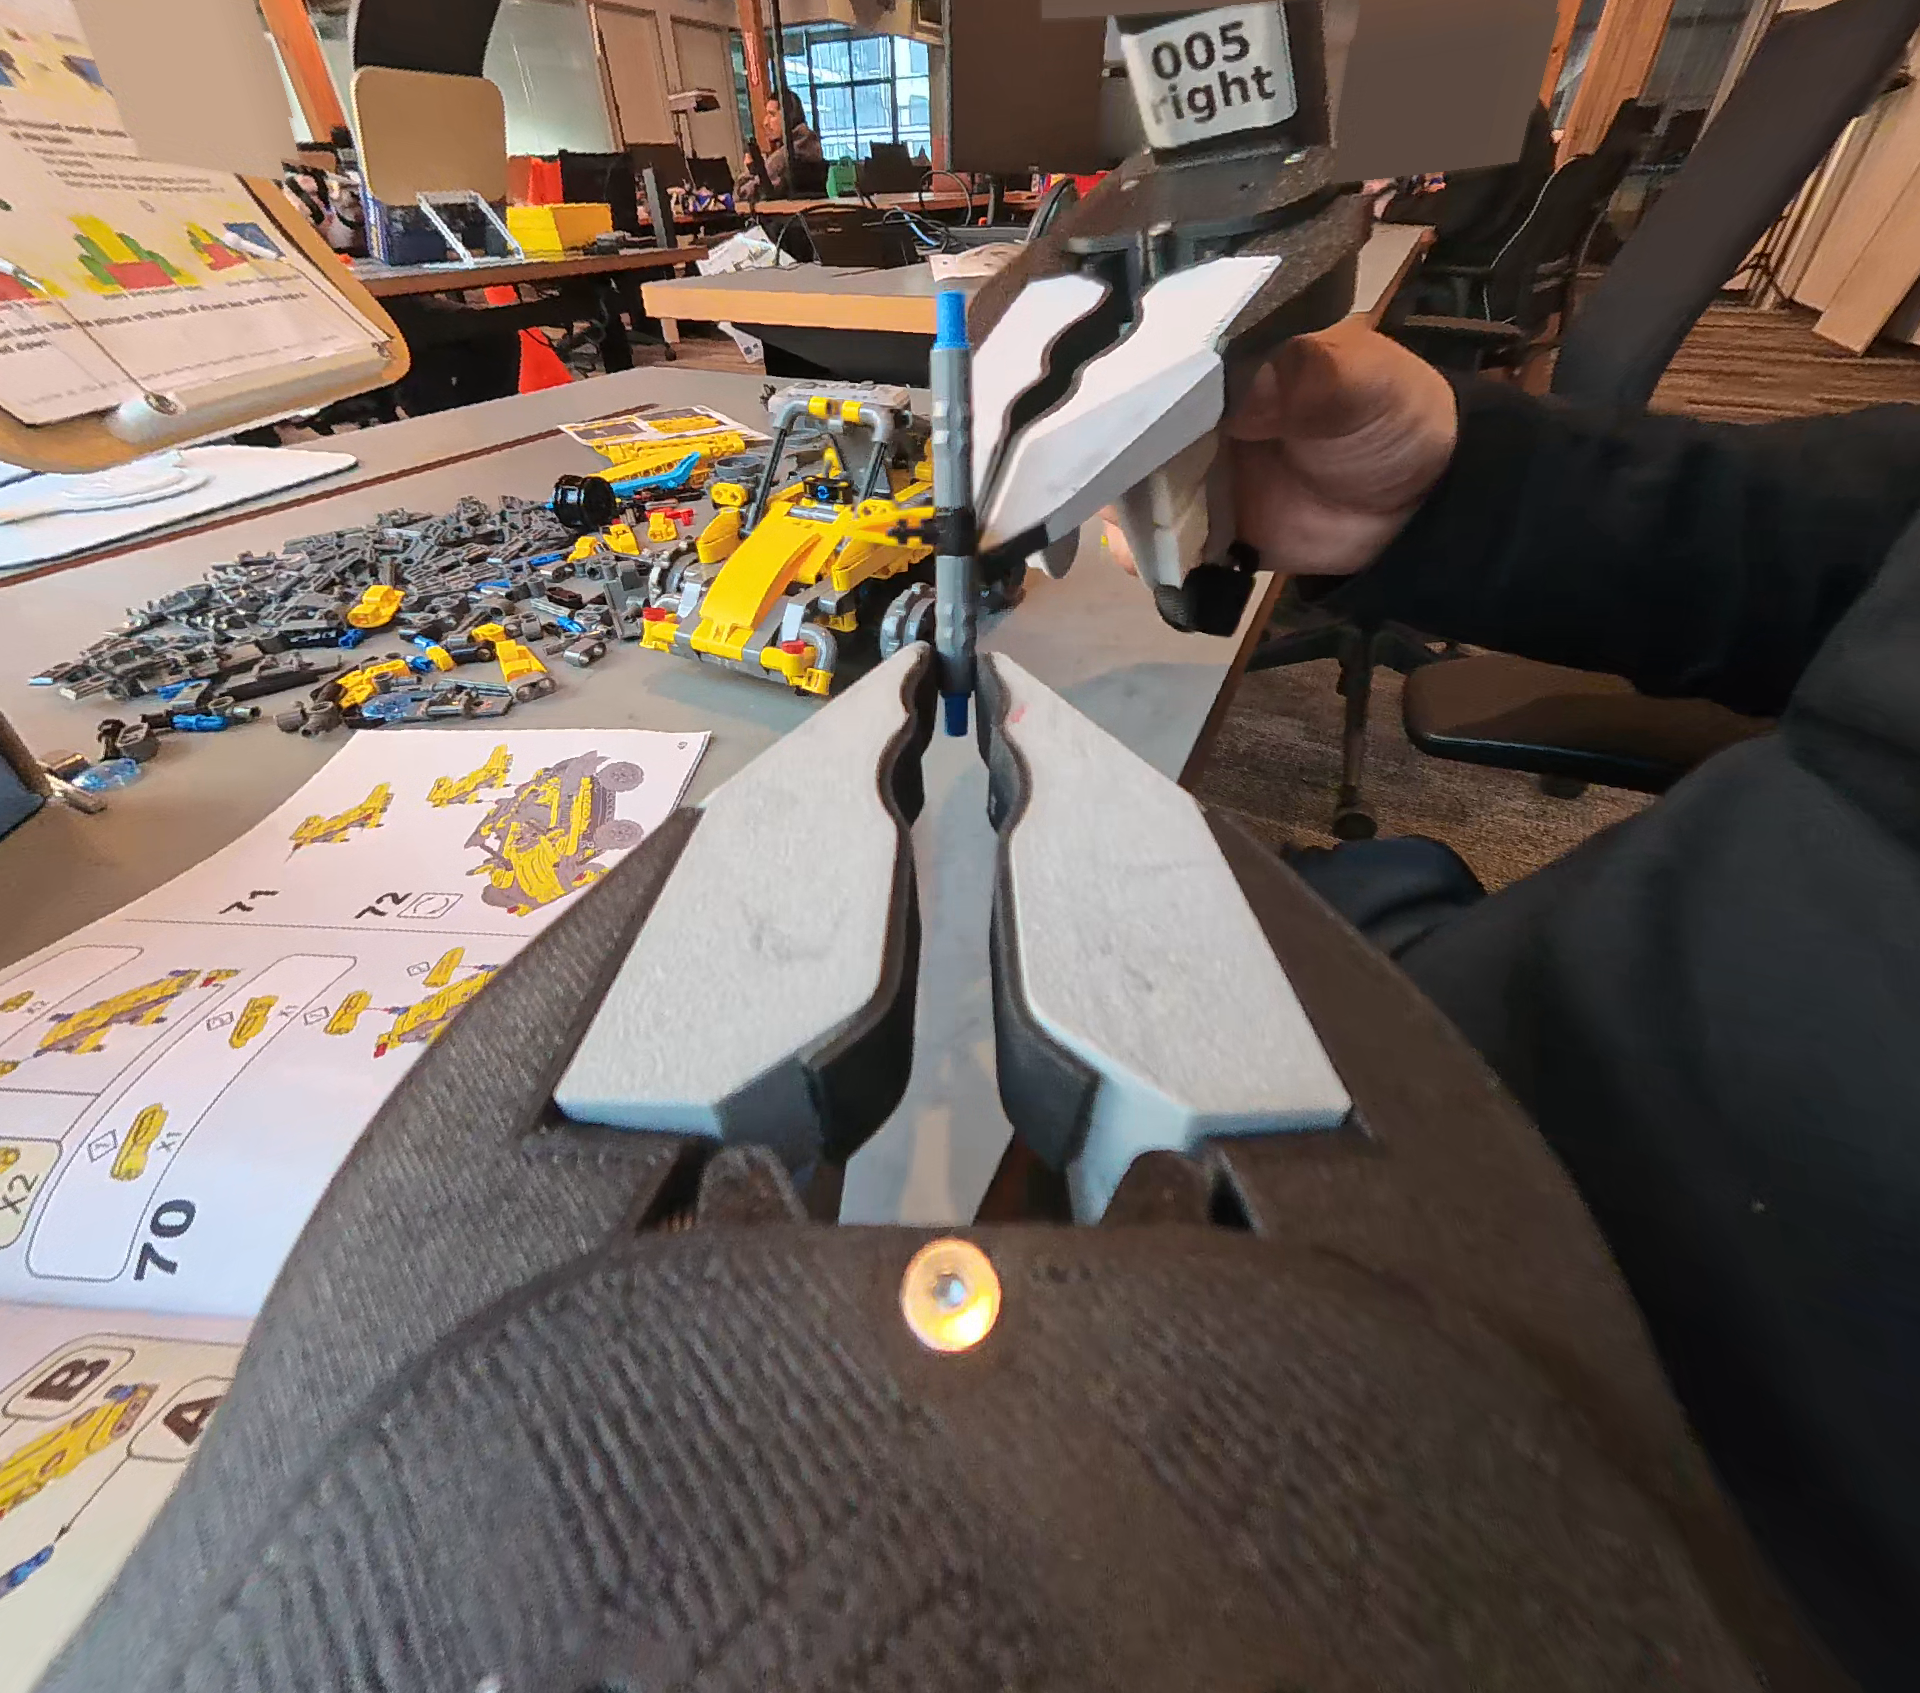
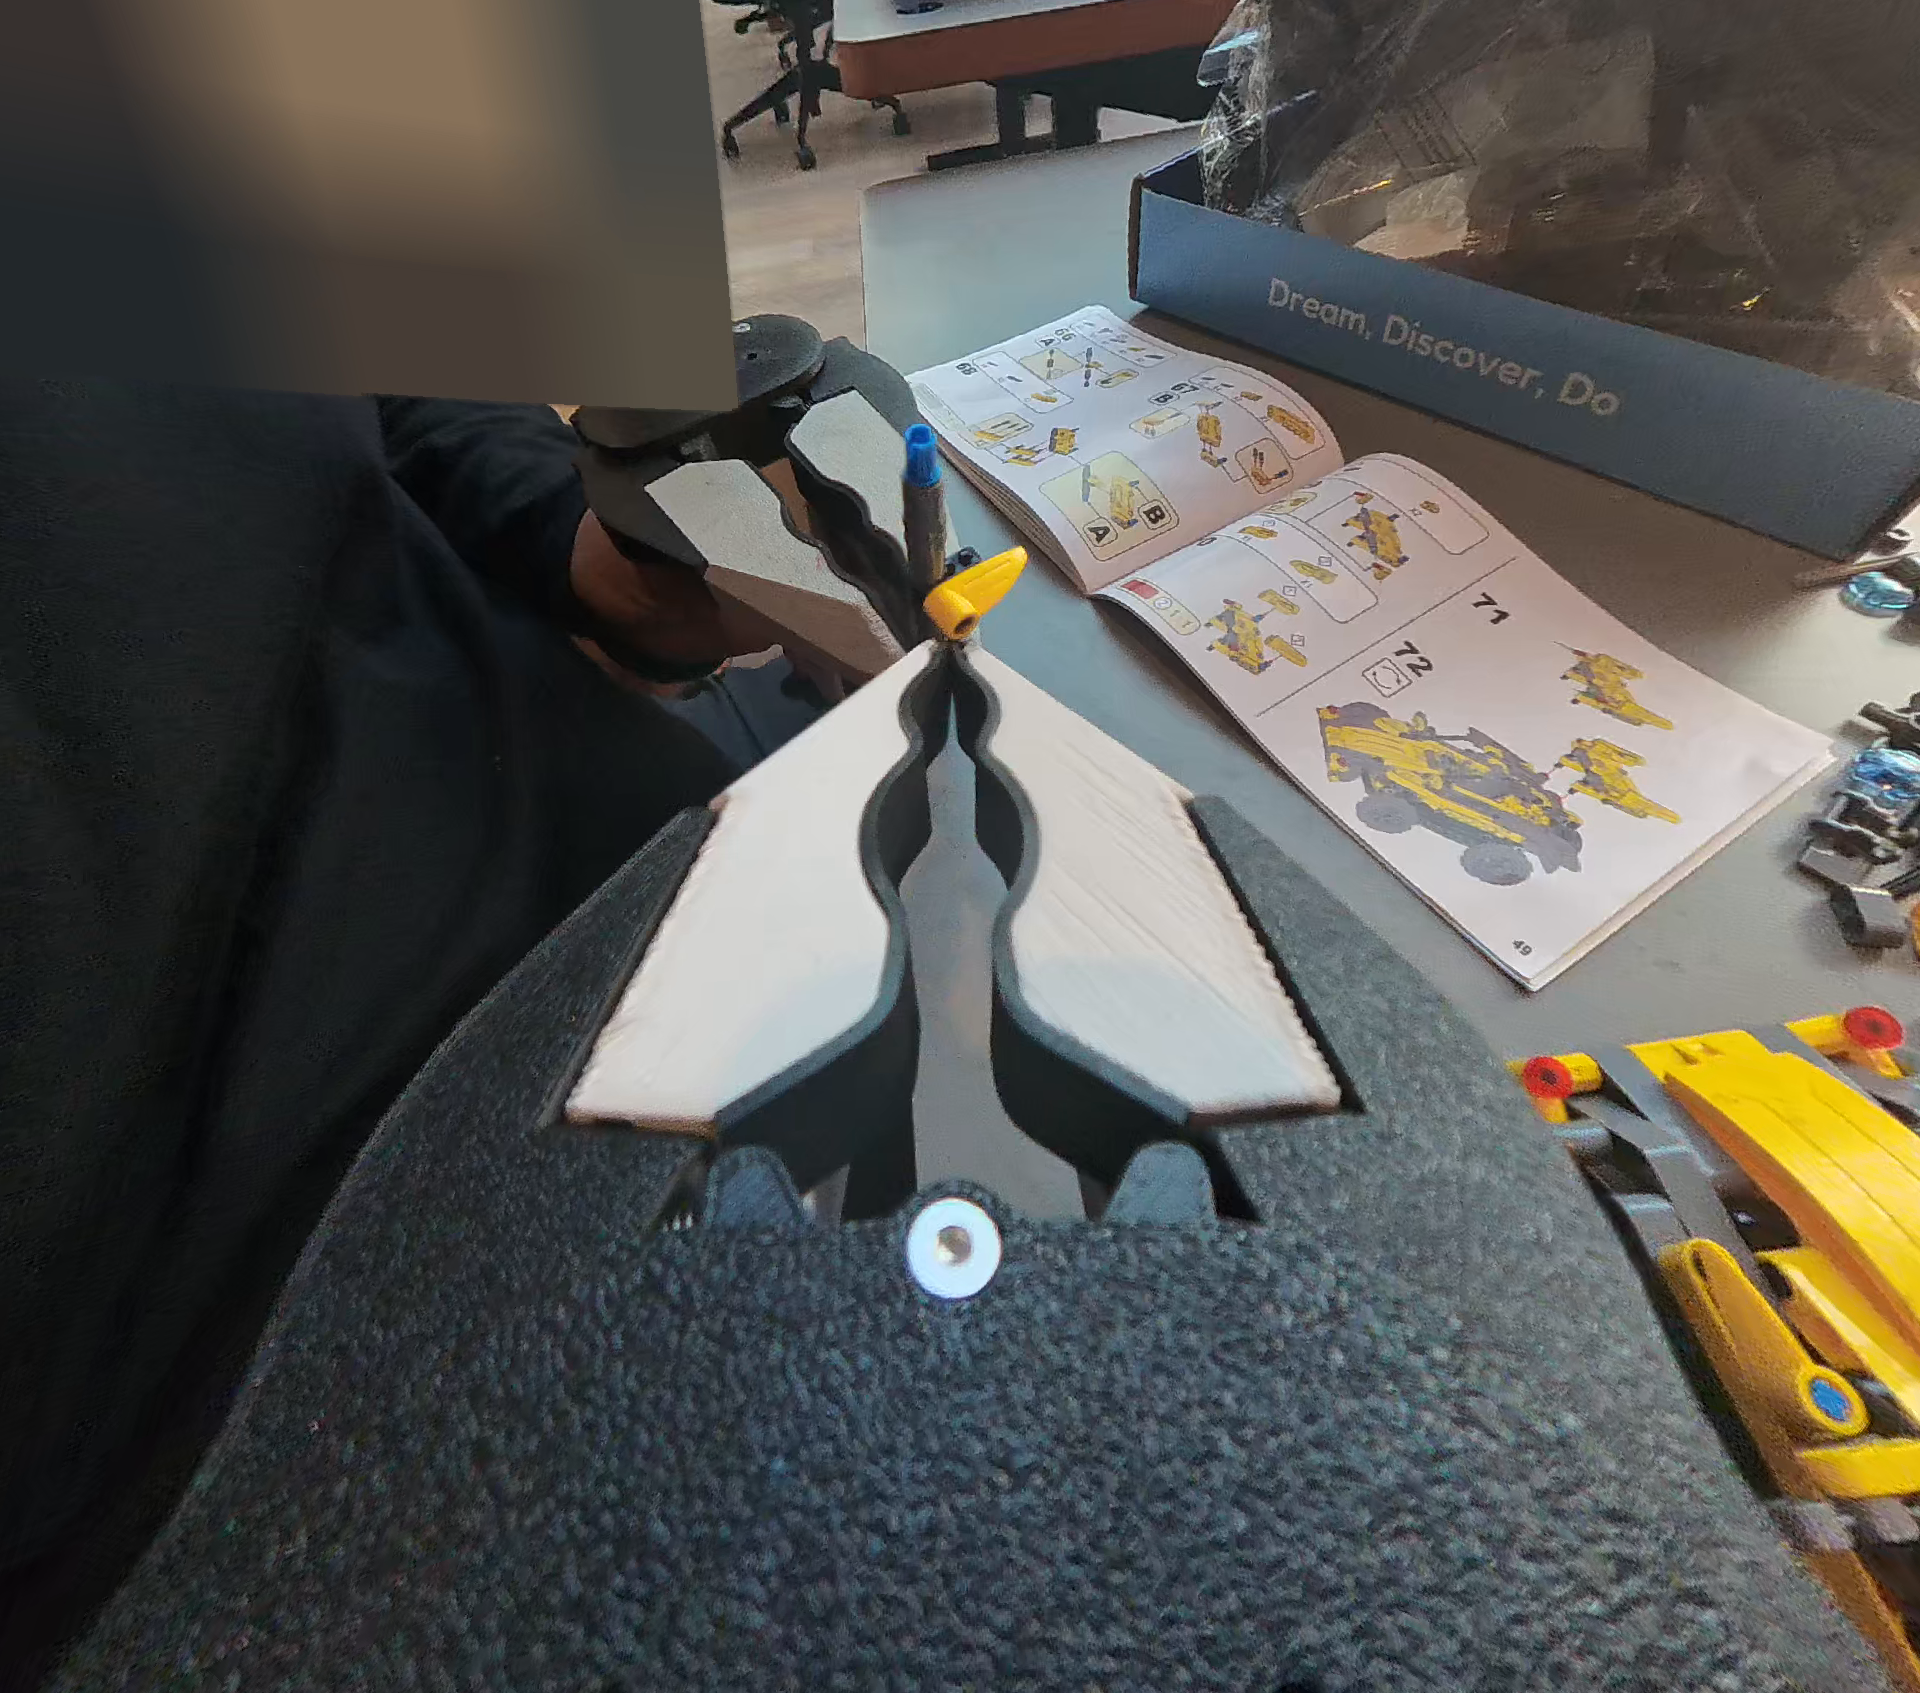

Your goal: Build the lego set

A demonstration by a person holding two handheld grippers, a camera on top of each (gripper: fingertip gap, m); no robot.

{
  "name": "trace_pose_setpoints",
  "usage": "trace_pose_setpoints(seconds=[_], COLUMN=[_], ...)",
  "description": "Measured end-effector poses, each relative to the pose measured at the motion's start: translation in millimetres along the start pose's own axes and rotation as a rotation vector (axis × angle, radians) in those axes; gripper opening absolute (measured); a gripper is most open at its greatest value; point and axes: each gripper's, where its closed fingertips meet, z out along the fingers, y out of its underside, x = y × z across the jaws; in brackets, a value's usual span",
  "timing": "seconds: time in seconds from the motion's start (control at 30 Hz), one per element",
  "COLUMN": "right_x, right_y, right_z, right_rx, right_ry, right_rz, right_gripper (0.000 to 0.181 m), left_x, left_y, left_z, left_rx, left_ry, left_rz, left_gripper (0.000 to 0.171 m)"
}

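Note:
My left gripper (image 1: 951,672) is shut on the lower end of a thin grey rod (image 1: 951,438) with blue pins at both ends and holds it upright above the table's edge. My right gripper (image 1: 977,537) comes in from the upper right, its tips closed at a black connector on the rod's middle. In the right wrist view the right gripper (image 2: 948,654) is shut on a small yellow piece (image 2: 977,587) that sits against the rod (image 2: 923,516). The left gripper (image 2: 902,594) shows there behind the rod. A person's hand (image 1: 1340,448) holds the right gripper.
A half-built yellow and grey toy car (image 1: 790,552) stands on the grey table (image 1: 125,812), also in the right wrist view (image 2: 1787,1155). Several loose parts (image 1: 343,594) lie left of it. An open instruction booklet (image 1: 312,968) lies near. A blue box (image 2: 1507,355) stands behind. Less than 4 cm separates the two grippers' tips.

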Motion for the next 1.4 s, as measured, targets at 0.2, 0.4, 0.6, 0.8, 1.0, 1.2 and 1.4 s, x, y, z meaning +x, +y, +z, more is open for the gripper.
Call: trace_pose_setpoints(seconds=[0.2,0.4,0.6,0.8,1.0,1.2,1.4], right_x=[1.7,3.4,11.8,24.6,14.9,0.7,-3.7], right_y=[5.8,-2.2,4.2,3.3,5.7,-0.5,-21.8], right_z=[9.9,9.9,1.8,-24.1,-25.7,0.9,15.2], right_rx=[-0.011,0.014,-0.009,0.017,0.064,0.133,0.188], right_ry=[-0.025,-0.042,-0.004,0.084,0.038,-0.058,-0.110], right_rz=[0.020,0.039,0.055,0.080,0.161,0.247,0.277], right_gripper=[0.000,0.000,0.000,0.001,0.007,0.025,0.026], left_x=[-1.1,-5.6,-12.8,-41.6,-37.4,-20.6,-9.1], left_y=[-1.5,-5.6,-10.4,-22.7,-19.3,-15.5,-31.4], left_z=[-3.0,-7.7,-13.3,-28.5,-25.1,-15.5,-17.4], left_rx=[0.006,0.034,0.062,0.117,0.121,0.137,0.269], left_ry=[0.013,0.007,-0.019,-0.072,-0.062,-0.002,0.113], left_rz=[-0.021,-0.047,-0.058,-0.174,-0.217,-0.288,-0.380], left_gripper=[0.003,0.003,0.003,0.003,0.003,0.003,0.003])
